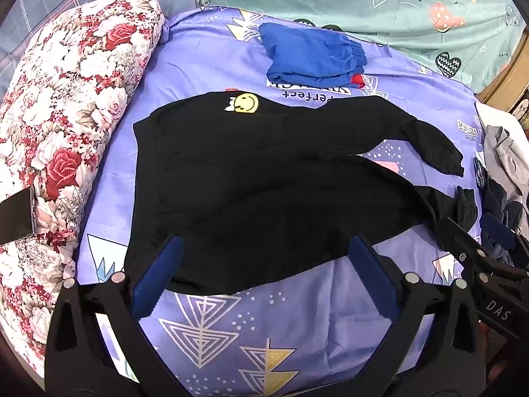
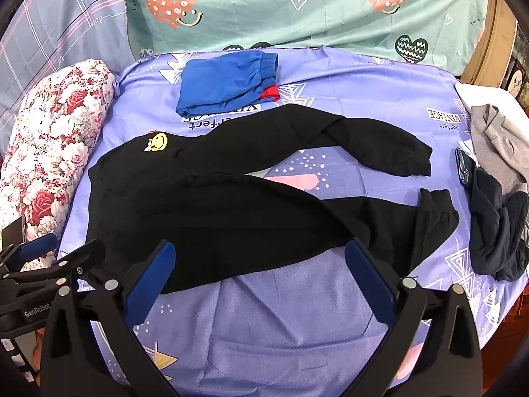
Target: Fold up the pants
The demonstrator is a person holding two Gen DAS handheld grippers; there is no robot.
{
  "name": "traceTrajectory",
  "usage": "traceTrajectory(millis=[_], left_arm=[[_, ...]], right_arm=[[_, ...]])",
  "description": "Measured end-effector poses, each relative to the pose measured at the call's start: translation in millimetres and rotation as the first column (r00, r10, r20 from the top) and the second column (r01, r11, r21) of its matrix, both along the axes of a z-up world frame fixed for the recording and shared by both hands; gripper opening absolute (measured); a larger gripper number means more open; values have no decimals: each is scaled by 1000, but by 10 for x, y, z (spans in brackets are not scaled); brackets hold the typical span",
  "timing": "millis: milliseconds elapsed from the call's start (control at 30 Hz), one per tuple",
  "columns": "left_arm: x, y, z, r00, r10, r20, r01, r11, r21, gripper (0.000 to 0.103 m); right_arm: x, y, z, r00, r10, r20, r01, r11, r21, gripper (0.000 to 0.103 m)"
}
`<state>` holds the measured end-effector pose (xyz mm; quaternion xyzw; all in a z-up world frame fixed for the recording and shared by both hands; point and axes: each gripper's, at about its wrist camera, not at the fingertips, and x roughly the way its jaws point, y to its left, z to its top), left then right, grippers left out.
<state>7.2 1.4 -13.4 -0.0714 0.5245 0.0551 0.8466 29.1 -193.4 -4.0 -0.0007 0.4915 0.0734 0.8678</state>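
Black pants (image 1: 264,178) with a yellow smiley patch (image 1: 246,102) lie spread on the purple sheet (image 1: 264,317), waist to the left, two legs running right and apart. They also show in the right wrist view (image 2: 215,208). My left gripper (image 1: 264,261) is open and empty, its blue pads over the pants' near edge at the waist end. My right gripper (image 2: 261,261) is open and empty, just above the near leg's lower edge. The right gripper shows at the left wrist view's right edge (image 1: 489,244); the left gripper shows at the right wrist view's left edge (image 2: 59,254).
Folded blue pants (image 1: 310,56) lie at the back of the sheet. A floral rolled quilt (image 1: 66,125) bounds the left side. A pile of grey and dark clothes (image 2: 496,192) sits at the right edge. A teal quilt (image 2: 297,10) lies behind.
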Motion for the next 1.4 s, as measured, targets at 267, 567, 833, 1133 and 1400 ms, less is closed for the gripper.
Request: traceTrajectory(millis=[267,567,833,1133,1400], left_arm=[[-4,0,-1,1000,-1,1,1,1000,1,101],[-8,-19,11,1000,-6,-1,6,1000,6,101],[-22,-25,28,1000,-6,1,6,1000,14,101],[-31,-22,53,1000,-5,7,5,1000,15,101],[-28,-16,53,1000,-6,3,5,1000,16,101]], right_arm=[[20,-5,-11,1000,0,-4,0,1000,3,102],[-2,-1,-35,1000,4,-10,-3,1000,6,102],[-9,8,-34,1000,13,-19,-12,1000,8,102],[7,20,-1,1000,16,-14,-16,1000,6,102],[10,24,-1,1000,14,-16,-14,1000,6,102]])
